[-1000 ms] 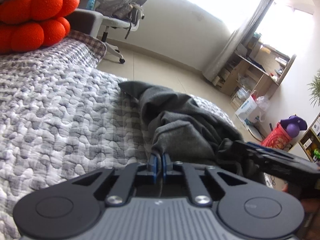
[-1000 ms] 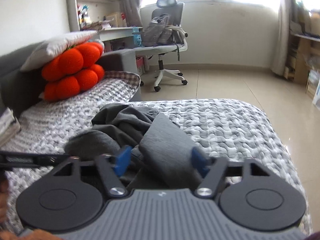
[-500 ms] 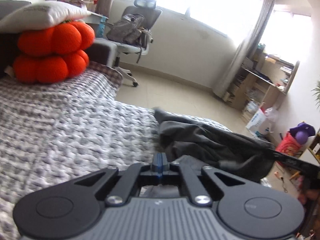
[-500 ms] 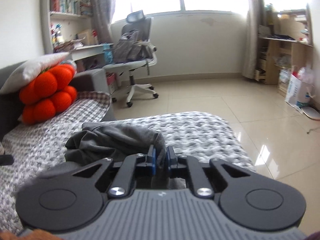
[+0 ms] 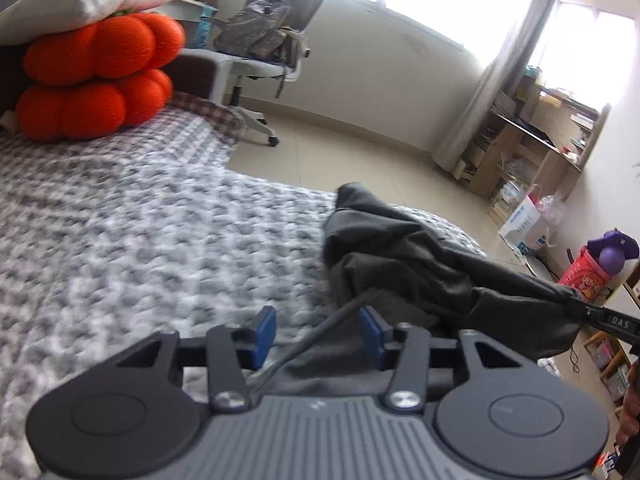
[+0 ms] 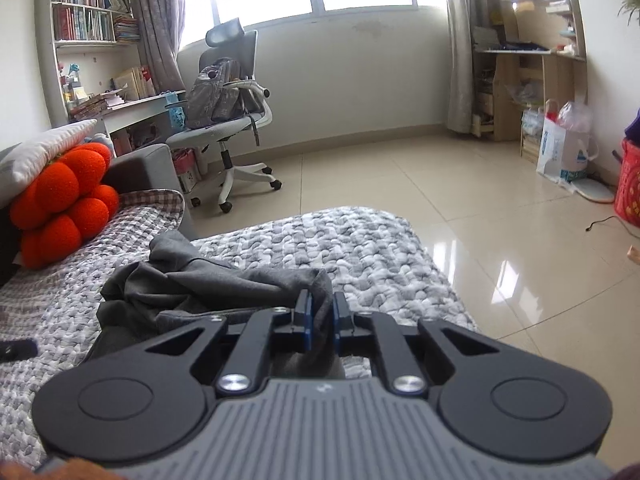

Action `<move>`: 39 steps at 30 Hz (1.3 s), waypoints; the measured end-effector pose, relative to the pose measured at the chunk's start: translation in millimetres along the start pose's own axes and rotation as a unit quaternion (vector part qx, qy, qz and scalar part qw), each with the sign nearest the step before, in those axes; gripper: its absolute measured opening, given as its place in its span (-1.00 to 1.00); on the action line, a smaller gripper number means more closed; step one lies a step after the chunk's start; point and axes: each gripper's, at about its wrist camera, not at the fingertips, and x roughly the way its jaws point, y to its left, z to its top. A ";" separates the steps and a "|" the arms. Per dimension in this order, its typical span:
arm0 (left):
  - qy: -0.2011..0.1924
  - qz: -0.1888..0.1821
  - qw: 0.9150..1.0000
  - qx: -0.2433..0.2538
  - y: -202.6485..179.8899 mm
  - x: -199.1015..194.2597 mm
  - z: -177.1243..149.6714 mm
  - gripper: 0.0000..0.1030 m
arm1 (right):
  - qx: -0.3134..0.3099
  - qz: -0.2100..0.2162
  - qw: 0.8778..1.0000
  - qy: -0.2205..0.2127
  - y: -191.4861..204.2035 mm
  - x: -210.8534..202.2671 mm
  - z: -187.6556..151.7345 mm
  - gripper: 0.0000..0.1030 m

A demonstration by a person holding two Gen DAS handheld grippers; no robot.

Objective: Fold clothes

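A dark grey garment [image 5: 404,256] lies crumpled on the grey knitted bedspread [image 5: 132,240]. My left gripper [image 5: 318,332] is open; a drawstring and the garment's near edge lie between its blue pads, not gripped. My right gripper [image 6: 321,318] is shut on a fold of the same grey garment [image 6: 208,284] and holds it a little above the bedspread [image 6: 360,248]. The right gripper's tip also shows at the right edge of the left wrist view [image 5: 600,318], pulling the cloth taut.
Two stacked orange pumpkin cushions [image 5: 96,80] under a white pillow [image 5: 80,0] sit at the head of the bed. An office chair with a backpack [image 6: 228,120] stands on the tiled floor beyond. Shelves [image 6: 528,80], bags and a red basket [image 5: 584,268] line the right wall.
My left gripper has opened and let go of the garment. My right gripper closed on a fold and lifted it to the right, stretching the cloth.
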 end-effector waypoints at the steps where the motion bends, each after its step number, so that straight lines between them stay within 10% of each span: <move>1: 0.005 -0.005 1.000 0.000 -5.4 5.6 2.8 -0.01 | 0.001 0.002 1.000 0.002 -0.6 0.6 -0.4 -0.80; 19: 0.074 -0.039 0.995 -0.051 -82.7 106.1 32.8 -0.01 | 0.013 0.022 0.999 0.025 -5.2 17.1 0.8 -0.78; 23: 0.077 0.006 0.995 -0.064 -85.8 118.3 30.9 -0.77 | 0.025 0.029 0.999 0.039 -5.4 21.1 0.3 -0.77; 39: 0.045 -0.014 0.991 -0.125 -37.0 59.2 42.3 -0.85 | 0.040 0.020 0.999 0.018 -9.2 13.5 7.0 -0.85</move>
